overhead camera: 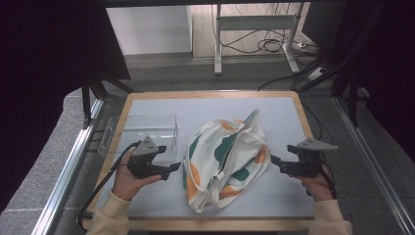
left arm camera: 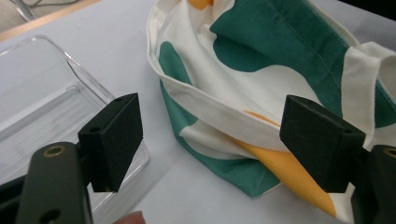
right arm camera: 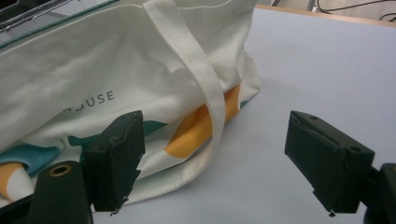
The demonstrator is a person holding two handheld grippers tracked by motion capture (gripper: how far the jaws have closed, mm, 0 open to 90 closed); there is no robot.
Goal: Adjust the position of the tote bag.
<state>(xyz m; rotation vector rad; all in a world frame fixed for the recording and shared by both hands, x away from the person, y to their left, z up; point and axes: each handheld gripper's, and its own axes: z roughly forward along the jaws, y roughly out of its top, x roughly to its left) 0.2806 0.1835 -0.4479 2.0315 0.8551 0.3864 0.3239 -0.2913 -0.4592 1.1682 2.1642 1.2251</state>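
A cream tote bag (overhead camera: 227,159) printed with green and orange patches is seen lying crumpled in the middle of the counter (overhead camera: 288,117), its strap (right arm camera: 205,88) draped across one side, where the letters "OUSE" can be read. Just beside its left edge a clear plastic container (overhead camera: 139,132) is placed, close to the bag but apart from it. The left hand-held gripper (overhead camera: 171,170) is held low near the bag's left edge, jaws spread wide and nothing gripped. The right hand-held gripper (overhead camera: 275,161) is held at the bag's right edge, likewise released with jaws apart. Cream sleeves (overhead camera: 110,215) are visible at the counter's near edge.
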